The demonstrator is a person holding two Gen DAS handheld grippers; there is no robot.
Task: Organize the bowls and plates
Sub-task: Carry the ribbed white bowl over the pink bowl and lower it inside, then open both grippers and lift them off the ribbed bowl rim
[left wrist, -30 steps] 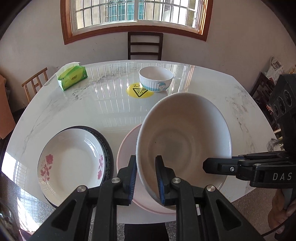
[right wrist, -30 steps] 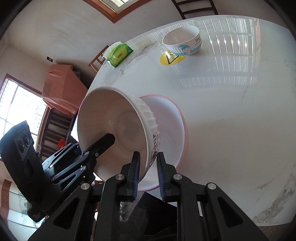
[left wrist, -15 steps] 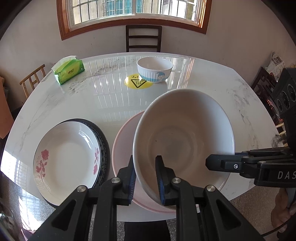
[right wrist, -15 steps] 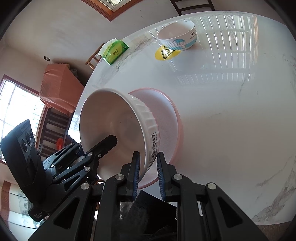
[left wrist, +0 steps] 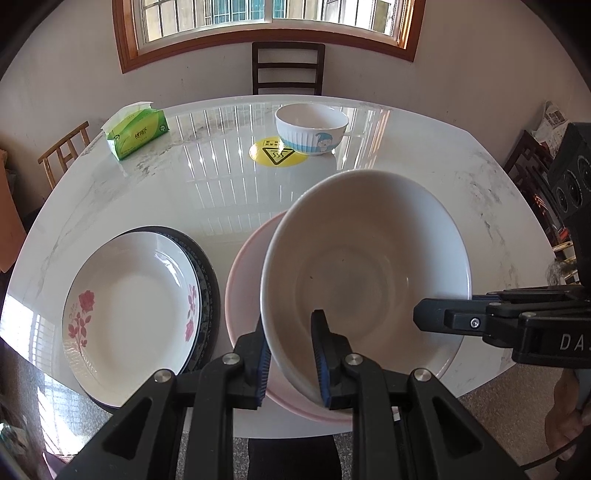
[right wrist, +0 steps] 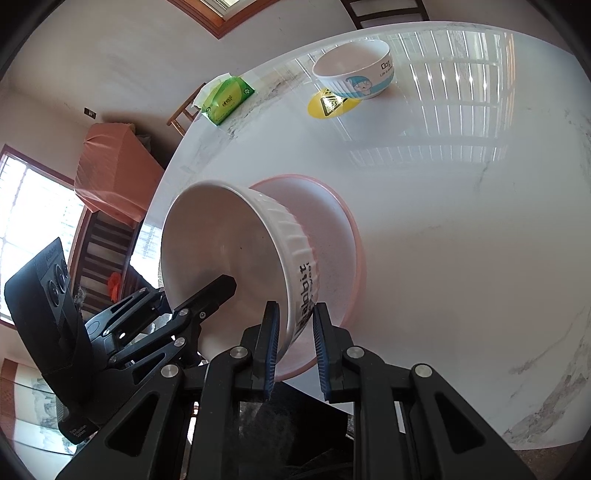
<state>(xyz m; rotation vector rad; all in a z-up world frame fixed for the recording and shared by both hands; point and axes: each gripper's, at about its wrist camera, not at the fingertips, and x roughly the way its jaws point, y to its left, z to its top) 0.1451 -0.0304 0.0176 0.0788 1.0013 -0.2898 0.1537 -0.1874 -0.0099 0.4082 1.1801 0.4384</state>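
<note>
White ribbed bowl (left wrist: pixel 365 266) is held tilted over pink plate (right wrist: pixel 332 236) at bench (left wrist: pixel 221 192) near edge, rim clamped by L gripper (left wrist: pixel 291 354) & R gripper (right wrist: pixel 295 347).

Bright daylight comes through the barred window (left wrist: pixel 271 16) and throws striped glare across the glossy table (left wrist: pixel 221 184). Both views are sharp in the middle, though the fisheye bends the edges and leaves dark corners. A second window (right wrist: pixel 26 206) looks washed out.
</note>
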